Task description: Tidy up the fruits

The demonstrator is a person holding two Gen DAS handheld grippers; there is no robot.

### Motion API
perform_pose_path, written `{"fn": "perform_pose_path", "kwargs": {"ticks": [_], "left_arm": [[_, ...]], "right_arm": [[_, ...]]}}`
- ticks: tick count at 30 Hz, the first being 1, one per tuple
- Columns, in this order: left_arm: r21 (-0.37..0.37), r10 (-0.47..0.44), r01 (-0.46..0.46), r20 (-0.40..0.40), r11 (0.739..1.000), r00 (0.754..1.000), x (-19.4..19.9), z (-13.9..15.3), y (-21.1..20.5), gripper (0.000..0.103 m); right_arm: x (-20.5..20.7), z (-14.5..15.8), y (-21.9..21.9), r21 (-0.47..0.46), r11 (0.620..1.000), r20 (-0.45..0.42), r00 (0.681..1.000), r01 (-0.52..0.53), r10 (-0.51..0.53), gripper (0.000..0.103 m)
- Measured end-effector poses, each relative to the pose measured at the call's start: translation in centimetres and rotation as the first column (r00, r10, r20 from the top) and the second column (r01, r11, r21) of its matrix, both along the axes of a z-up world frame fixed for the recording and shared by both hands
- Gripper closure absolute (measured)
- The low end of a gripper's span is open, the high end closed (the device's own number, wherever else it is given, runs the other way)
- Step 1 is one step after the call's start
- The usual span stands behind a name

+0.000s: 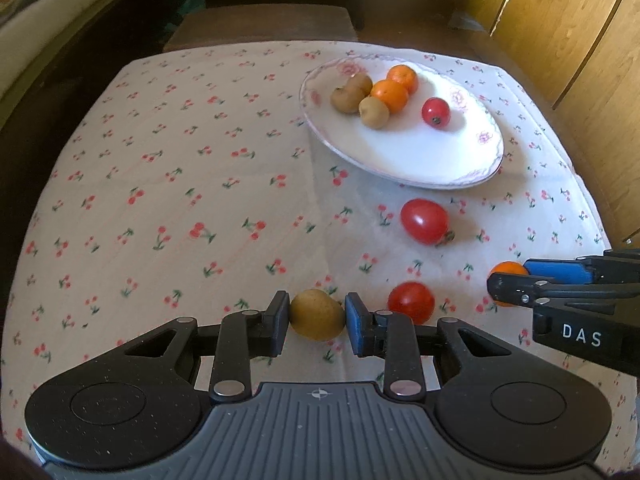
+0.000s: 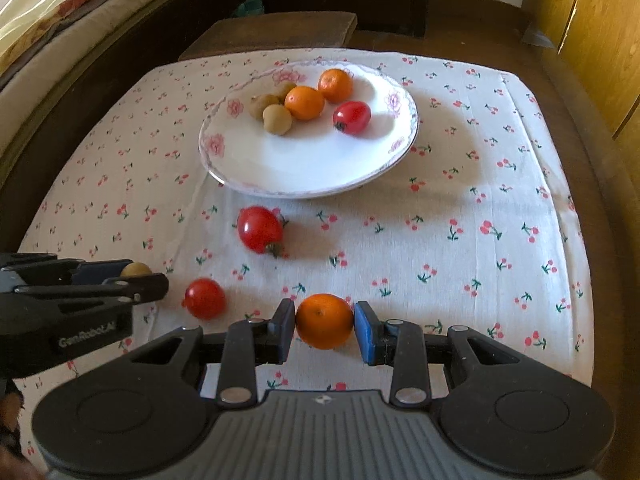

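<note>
My left gripper (image 1: 317, 319) is shut on a brown kiwi (image 1: 317, 314), low over the tablecloth; it also shows in the right wrist view (image 2: 136, 276). My right gripper (image 2: 325, 322) is shut on an orange (image 2: 325, 321), seen in the left wrist view (image 1: 508, 270) too. A white floral plate (image 1: 420, 160) (image 2: 304, 168) at the far side holds three kiwis (image 1: 360, 98), two oranges (image 1: 390, 94) and a tomato (image 1: 436, 112). Two tomatoes lie loose on the cloth: one near the plate (image 1: 425, 221) (image 2: 260, 229), one between the grippers (image 1: 411, 302) (image 2: 205, 298).
The table carries a white cherry-print cloth (image 2: 460, 240). A dark wooden stool (image 2: 272, 32) stands beyond the far edge. A sofa (image 2: 60, 40) runs along the left, wooden cabinet doors (image 2: 600, 40) on the right.
</note>
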State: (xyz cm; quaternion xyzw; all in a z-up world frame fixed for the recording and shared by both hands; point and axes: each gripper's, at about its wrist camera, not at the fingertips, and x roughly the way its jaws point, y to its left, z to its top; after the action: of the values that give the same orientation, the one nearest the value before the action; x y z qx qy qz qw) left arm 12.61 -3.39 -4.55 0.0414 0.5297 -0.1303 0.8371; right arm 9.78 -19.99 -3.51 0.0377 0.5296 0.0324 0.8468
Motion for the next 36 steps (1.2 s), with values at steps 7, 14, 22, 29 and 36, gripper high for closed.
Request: {"fn": "perform_pose_path", "kwargs": {"ticks": [7, 14, 22, 29, 36], "left_arm": [[-0.012, 0.001, -0.001, 0.001, 1.000, 1.000, 0.2, 0.0, -0.3, 0.060], [-0.013, 0.004, -0.004, -0.005, 1.000, 1.000, 0.3, -0.1, -0.3, 0.050], [0.001, 0.010, -0.010, -0.002, 1.000, 1.000, 0.1, -0.3, -0.2, 0.043], [-0.001, 0.007, -0.007, -0.006, 1.000, 1.000, -0.1, -0.4, -0.3, 0.038], [-0.018, 0.044, -0.044, -0.017, 0.999, 0.999, 0.0, -0.3, 0.5, 0.033]], "right_arm": [[0.4, -0.4, 0.1, 0.007, 1.000, -0.012, 1.000, 0.001, -0.001, 0.069], [0.7, -1.0, 0.1, 0.005, 1.000, -0.027, 1.000, -0.001, 0.001, 0.068], [0.7, -1.1, 0.2, 0.002, 1.000, -0.022, 1.000, 0.006, -0.006, 0.067], [0.8, -1.2, 0.0, 0.055, 0.998, -0.023, 1.000, 0.021, -0.019, 0.045], [0.7, -1.3, -0.3, 0.122, 0.992, -0.019, 0.999, 0.029, -0.027, 0.034]]}}
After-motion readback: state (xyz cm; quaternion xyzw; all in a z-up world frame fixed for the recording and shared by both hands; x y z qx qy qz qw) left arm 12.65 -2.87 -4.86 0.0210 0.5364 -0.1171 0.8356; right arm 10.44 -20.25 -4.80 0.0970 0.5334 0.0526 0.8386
